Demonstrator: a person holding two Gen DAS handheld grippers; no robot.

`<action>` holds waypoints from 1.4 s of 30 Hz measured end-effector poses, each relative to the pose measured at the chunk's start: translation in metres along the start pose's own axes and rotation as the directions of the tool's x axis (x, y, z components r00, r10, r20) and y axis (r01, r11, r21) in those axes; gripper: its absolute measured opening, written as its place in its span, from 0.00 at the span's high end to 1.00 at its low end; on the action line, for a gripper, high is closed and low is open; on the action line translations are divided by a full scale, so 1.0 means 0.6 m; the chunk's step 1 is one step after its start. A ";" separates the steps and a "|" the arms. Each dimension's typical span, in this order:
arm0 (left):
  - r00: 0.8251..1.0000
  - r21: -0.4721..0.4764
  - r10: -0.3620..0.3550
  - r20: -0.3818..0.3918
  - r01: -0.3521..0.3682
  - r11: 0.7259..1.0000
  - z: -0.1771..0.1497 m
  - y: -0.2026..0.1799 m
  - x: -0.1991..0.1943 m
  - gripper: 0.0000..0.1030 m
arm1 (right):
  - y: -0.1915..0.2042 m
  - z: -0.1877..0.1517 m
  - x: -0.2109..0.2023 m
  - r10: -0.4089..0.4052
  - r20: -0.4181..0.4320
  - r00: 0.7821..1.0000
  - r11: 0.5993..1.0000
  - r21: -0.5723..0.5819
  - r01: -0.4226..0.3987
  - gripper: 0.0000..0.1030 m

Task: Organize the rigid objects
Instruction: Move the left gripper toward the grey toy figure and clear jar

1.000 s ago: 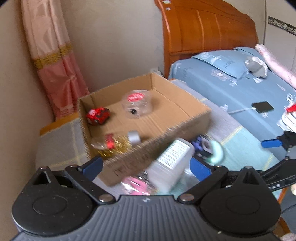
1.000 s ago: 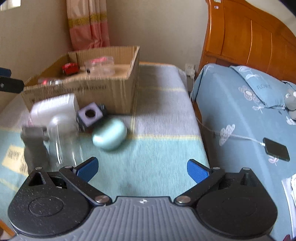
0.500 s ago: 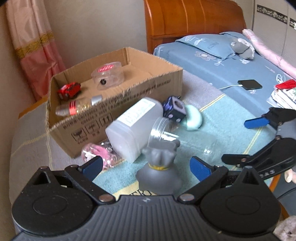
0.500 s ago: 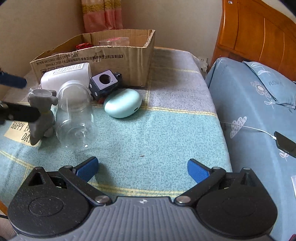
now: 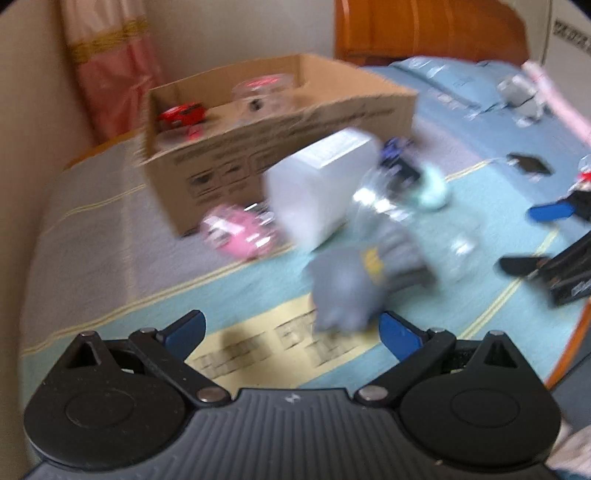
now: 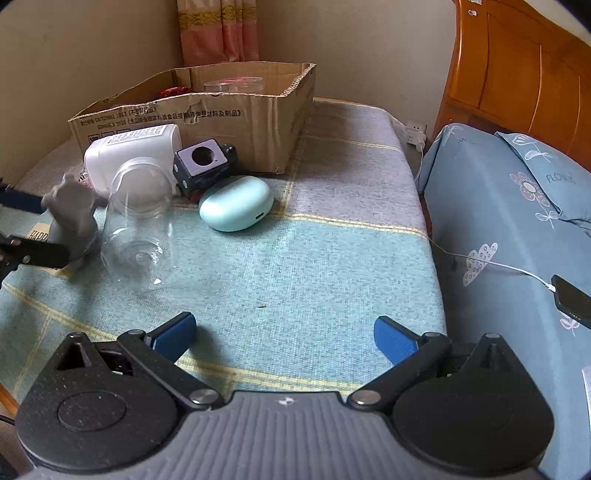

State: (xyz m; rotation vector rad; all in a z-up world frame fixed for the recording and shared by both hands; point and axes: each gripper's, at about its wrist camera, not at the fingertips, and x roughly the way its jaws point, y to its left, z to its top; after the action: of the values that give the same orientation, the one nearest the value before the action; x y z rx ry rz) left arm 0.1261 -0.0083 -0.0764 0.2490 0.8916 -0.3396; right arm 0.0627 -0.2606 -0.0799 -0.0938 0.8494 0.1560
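A grey figurine point(image 5: 351, 288) stands on the teal blanket just ahead of my left gripper point(image 5: 291, 330), close to its right fingertip. That gripper is open, and the left wrist view is motion-blurred. From the right wrist view the figurine point(image 6: 70, 218) sits between the left gripper's point(image 6: 26, 227) spread fingers. Behind it lie a clear jar point(image 6: 136, 221), a white plastic bottle point(image 6: 129, 147), a dark cube with a hole point(image 6: 201, 162) and a mint case point(image 6: 236, 203). The cardboard box point(image 6: 221, 114) holds a red toy car point(image 5: 181, 112) and a clear tub point(image 5: 262, 92). My right gripper point(image 6: 284, 332) hangs open over bare blanket.
A pink item point(image 5: 236, 232) lies against the box's front corner. To the right is a bed with blue bedding point(image 6: 517, 221), a phone point(image 6: 569, 301) on a white cable, and a wooden headboard point(image 6: 517, 74). A wall and a pink curtain point(image 6: 218, 33) stand behind the box.
My left gripper has dropped and moved in on the grey figurine, which now looks larger and closer to the fingertips. The right gripper has edged slightly forward. Both stay open.
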 end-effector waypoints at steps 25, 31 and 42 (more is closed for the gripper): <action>0.976 0.145 -0.216 -0.008 0.215 0.966 -0.025 -0.022 -0.005 0.03 | -0.037 0.086 0.068 0.231 -0.070 0.970 0.926 -0.289 -0.241 0.00; 0.965 0.184 -0.261 0.022 0.252 0.950 -0.006 -0.047 0.013 0.03 | -0.040 0.093 0.074 0.275 -0.080 0.958 0.899 -0.332 -0.286 0.00; 0.956 0.207 -0.282 0.080 0.261 0.943 0.015 -0.053 0.027 0.18 | -0.042 0.103 0.083 0.319 -0.098 0.943 0.862 -0.384 -0.332 0.00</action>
State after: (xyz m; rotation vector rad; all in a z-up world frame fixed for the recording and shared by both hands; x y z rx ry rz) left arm 0.1296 -0.0436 -0.0861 0.2849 0.7861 -0.6934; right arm 0.1450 -0.2714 -0.0760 -0.3346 0.8508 0.6499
